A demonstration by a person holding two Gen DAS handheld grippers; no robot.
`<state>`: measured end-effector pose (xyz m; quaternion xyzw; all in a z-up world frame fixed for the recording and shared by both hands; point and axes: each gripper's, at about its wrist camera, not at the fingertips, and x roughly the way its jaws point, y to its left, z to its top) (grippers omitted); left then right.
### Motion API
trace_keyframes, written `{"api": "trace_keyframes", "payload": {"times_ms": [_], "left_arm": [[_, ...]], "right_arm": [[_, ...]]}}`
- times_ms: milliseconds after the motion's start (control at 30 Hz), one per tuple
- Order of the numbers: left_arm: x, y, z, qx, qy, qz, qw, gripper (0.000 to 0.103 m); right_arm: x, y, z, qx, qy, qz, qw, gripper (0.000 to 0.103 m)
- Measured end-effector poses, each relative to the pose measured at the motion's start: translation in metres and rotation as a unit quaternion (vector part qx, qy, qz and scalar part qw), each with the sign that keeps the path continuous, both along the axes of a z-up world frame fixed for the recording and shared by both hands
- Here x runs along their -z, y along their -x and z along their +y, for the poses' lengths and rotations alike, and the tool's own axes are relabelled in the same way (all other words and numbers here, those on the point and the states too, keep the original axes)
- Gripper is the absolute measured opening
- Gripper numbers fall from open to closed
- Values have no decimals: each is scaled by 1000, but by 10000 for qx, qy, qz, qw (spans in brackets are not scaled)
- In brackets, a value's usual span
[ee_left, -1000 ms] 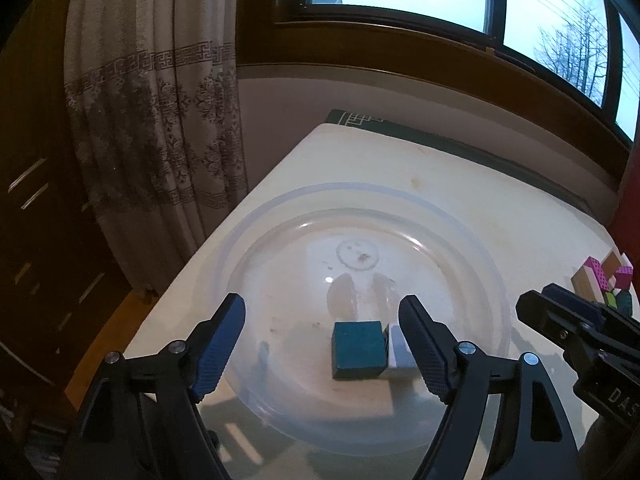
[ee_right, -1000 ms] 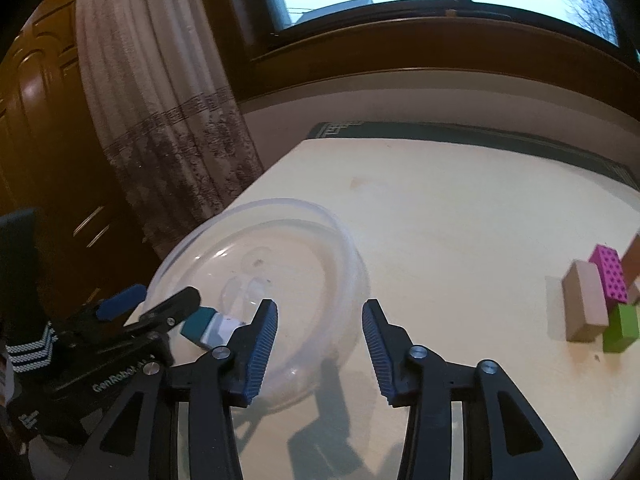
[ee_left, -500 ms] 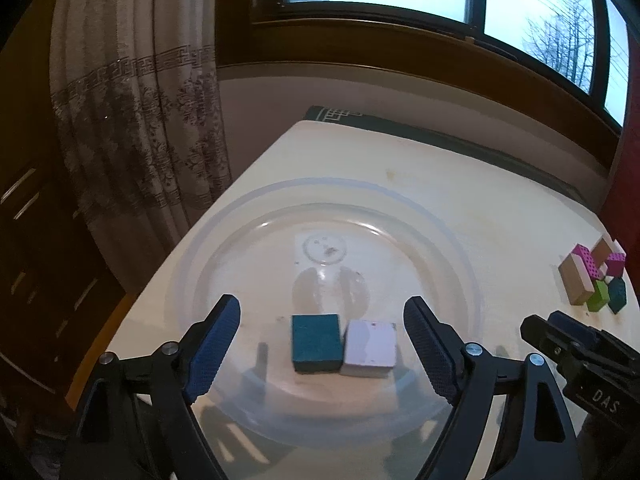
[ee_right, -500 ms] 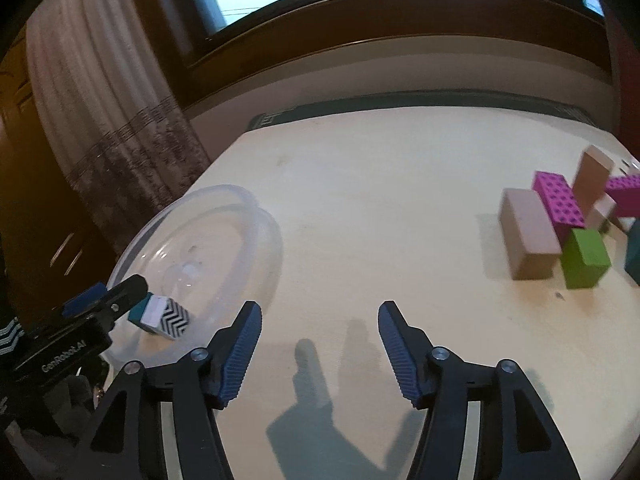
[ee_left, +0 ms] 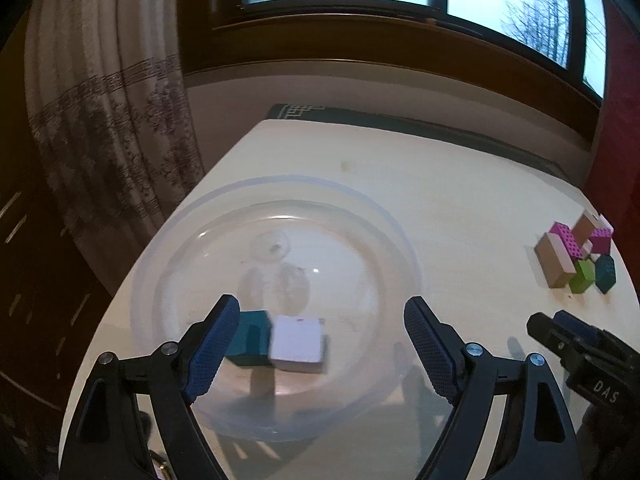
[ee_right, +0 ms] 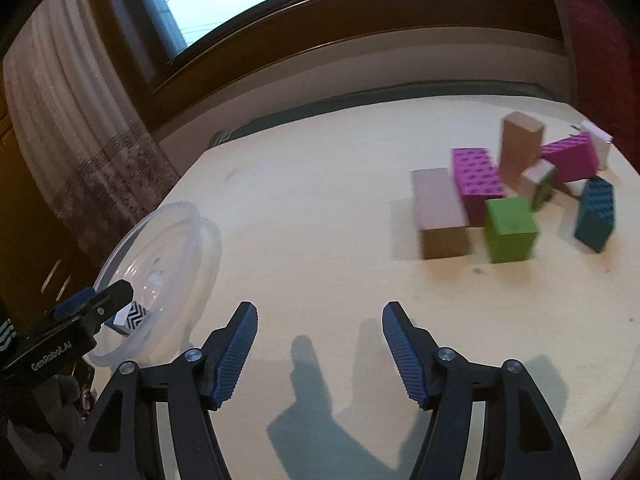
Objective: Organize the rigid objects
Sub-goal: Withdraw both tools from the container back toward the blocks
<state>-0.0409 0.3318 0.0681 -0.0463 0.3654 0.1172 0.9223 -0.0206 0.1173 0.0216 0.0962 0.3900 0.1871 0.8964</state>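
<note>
Left gripper point(ee_left: 320, 344) open, empty, over near rim of clear bowl point(ee_left: 400, 240). Left view only: teal block point(ee_left: 252, 336) and white block point(ee_left: 298, 344) side by side, touching, inside bowl. Right gripper point(ee_right: 318, 344) open, empty, above bare table point(ee_right: 320, 220). Right view shows zigzag side on white block, plus block pile far right: green block point(ee_right: 510, 228), pink block point(ee_right: 476, 180), brown block point(ee_right: 440, 212).

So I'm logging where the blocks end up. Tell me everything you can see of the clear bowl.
The clear bowl is wide, shallow and round, see-through plastic by its look, with a thick rim. It sits upright near the table's left edge. Inside lie a teal block and a white block, side by side. The open left gripper hovers over it.
</note>
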Motion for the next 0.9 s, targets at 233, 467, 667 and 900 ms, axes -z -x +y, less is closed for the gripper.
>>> {"api": "trace_keyframes", "payload": {"times_ms": [233,467,667,900], "left_arm": [[-3,-9,-26,260,-87,72,9996,85],[-1,-20,-59,595,-176,192,9979,85],[5,-29,-87,918,-92,353,9951,85],[13,-38,-117,1222,-26,567,9909,85]], "right_arm": [[-1,2,-48,427,100,-105,9990,73],[0,2,-109,1035,246,-154,9942,78],[-5,2,-157,1349,580,-271,9888,81],[-9,-19,-176,1273,788,-314,9882,81]]}}
